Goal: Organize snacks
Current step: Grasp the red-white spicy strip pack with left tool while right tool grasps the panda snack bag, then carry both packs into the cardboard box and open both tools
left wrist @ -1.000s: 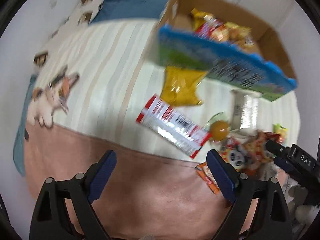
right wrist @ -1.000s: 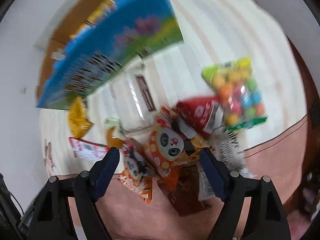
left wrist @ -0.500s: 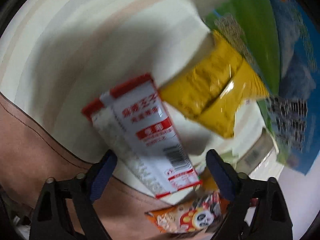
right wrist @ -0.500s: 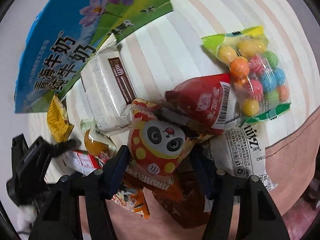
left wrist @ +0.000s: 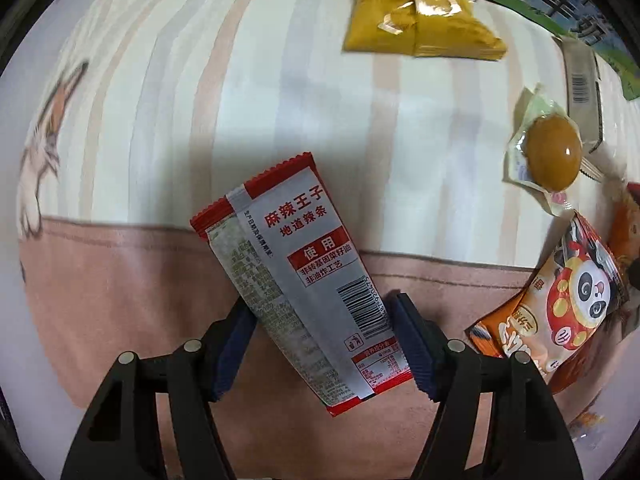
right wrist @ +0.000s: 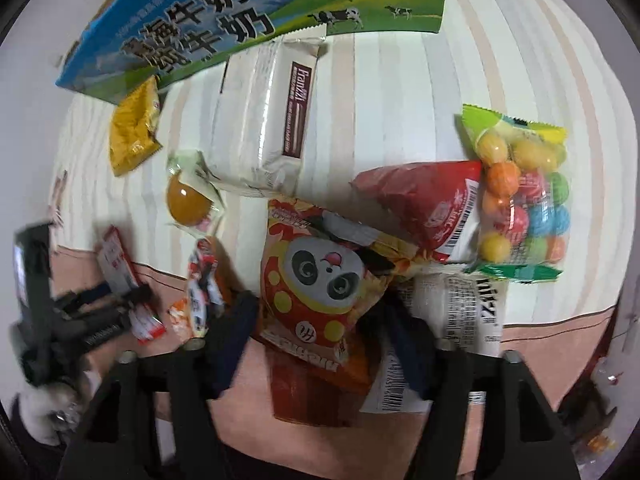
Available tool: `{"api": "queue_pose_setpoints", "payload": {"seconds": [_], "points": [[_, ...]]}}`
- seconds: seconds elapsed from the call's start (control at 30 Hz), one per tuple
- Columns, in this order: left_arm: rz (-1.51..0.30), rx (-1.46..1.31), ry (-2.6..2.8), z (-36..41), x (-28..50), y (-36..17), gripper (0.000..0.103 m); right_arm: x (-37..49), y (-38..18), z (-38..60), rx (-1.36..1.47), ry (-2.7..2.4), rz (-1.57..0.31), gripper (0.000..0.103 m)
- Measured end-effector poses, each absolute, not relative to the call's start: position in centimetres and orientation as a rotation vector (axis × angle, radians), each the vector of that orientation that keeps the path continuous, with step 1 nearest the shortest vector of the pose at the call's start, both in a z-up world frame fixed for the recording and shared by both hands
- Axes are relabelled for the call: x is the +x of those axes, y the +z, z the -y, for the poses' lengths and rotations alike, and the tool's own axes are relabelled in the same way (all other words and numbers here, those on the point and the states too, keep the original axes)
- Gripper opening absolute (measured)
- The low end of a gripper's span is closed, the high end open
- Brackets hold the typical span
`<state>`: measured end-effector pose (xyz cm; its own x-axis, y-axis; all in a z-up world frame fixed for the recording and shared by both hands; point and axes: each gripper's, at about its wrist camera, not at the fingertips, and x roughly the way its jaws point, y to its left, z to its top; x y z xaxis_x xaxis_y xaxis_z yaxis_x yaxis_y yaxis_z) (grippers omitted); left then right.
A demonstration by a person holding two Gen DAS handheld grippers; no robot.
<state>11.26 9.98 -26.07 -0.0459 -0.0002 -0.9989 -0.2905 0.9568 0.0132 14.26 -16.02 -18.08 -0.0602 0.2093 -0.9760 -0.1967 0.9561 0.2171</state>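
In the left wrist view my left gripper (left wrist: 320, 330) has its jaws closed against both sides of a red and grey spicy-strip packet (left wrist: 298, 276) that lies on the bedspread. In the right wrist view my right gripper (right wrist: 320, 336) has its jaws around the lower end of a red and orange panda snack bag (right wrist: 320, 276) on top of the snack pile; the jaws touch or nearly touch it. The left gripper (right wrist: 92, 312) and its packet show at the left of the right wrist view.
A blue and green milk carton box (right wrist: 248, 12) stands at the back. Around lie a yellow packet (left wrist: 420, 12), a sealed egg (left wrist: 552, 156), a white Franzzi pack (right wrist: 268, 120), a red bag (right wrist: 428, 204) and a bag of coloured balls (right wrist: 520, 196).
My left gripper has come down over the red and grey packet and narrowed onto it. My right gripper has moved closer over the panda bag and its jaws have narrowed.
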Motion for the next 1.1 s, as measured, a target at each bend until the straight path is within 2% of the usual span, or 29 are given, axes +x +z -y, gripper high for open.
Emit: {"api": "queue_pose_setpoints", "payload": {"seconds": [0.2, 0.27, 0.3, 0.37, 0.5, 0.77, 0.97, 1.1], "points": [[-1.569, -0.566, 0.335, -12.9, 10.1, -27.3, 0.073, 15.1, -19.9, 17.2, 0.210, 0.257, -1.575, 0.075], [-1.532, -0.646, 0.364, -13.8, 9.5, -27.4, 0.072, 14.9, -20.2, 16.7, 0.170, 0.237, -1.551, 0.064], [-1.515, -0.681, 0.379, -14.3, 9.0, -27.4, 0.070, 14.7, -20.2, 16.4, 0.145, 0.233, -1.536, 0.062], [-1.495, -0.712, 0.408, -15.6, 7.8, -27.3, 0.055, 14.3, -20.0, 16.1, 0.118, 0.231, -1.522, 0.056], [-1.487, -0.574, 0.365, -15.1, 7.9, -26.6, 0.047, 13.6, -19.2, 15.9, 0.092, 0.220, -1.509, 0.052], [-1.462, -0.265, 0.200, -10.5, 7.1, -23.7, 0.045, 10.7, -15.7, 15.1, 0.118, 0.187, -1.456, 0.051], [-1.409, -0.213, 0.092, -8.7, 7.5, -20.0, 0.045, 10.3, -12.6, 16.0, 0.194, 0.225, -1.414, 0.051], [-1.341, -0.234, 0.019, -8.8, 8.2, -15.4, 0.045, 10.4, -9.9, 15.9, 0.230, 0.286, -1.371, 0.051]]}}
